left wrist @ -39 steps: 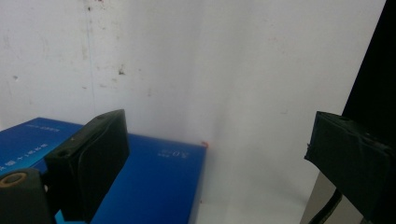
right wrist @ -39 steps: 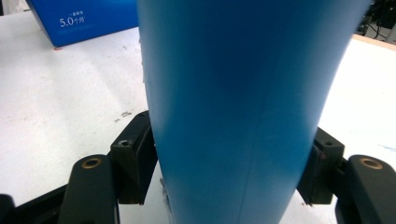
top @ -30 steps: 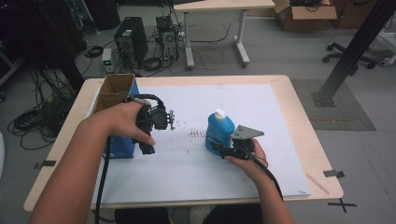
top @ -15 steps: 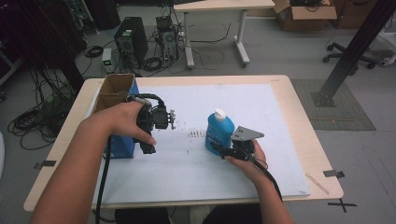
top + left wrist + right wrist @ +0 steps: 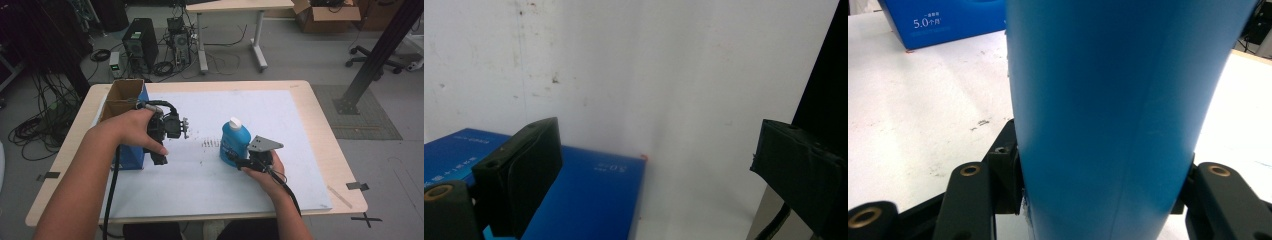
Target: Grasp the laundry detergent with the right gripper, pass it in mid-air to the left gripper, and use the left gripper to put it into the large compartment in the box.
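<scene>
The blue bottle [image 5: 234, 141] stands upright on the white sheet [image 5: 280, 125], near the middle of the table [image 5: 320, 120], with its white cap on top. The right gripper [image 5: 239, 161] comes in from 5 o'clock, and its jaws have just been closing; now they squeeze the bottle's low sides tight. So the grab looks done. Lifting or moving the bottle is still left. The left gripper [image 5: 172, 127] hangs at 9 o'clock of the bottle, jaws wide apart and holding nothing, just over the blue box [image 5: 131, 155].
</scene>
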Action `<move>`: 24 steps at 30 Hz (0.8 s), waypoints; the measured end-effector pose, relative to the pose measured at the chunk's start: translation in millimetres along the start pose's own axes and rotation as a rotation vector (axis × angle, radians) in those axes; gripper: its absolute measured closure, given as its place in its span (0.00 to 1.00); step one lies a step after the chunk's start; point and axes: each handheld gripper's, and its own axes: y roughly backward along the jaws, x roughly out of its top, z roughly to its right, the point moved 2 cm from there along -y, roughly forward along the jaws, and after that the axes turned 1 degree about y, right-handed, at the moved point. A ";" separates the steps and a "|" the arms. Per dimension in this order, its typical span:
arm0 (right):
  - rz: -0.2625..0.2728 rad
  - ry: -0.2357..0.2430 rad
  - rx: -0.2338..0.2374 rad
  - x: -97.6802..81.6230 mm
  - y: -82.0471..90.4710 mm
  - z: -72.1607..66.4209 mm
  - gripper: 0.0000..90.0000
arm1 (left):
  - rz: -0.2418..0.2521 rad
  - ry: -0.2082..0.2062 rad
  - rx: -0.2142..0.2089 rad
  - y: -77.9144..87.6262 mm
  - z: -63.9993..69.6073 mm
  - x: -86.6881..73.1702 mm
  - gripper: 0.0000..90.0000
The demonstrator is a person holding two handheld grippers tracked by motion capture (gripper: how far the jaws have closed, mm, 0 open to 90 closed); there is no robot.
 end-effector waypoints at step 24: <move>0.063 0.073 0.271 58.8 49.6 -7.3 0.48 | 0.040 -0.018 0.011 20.6 0.9 5.6 0.06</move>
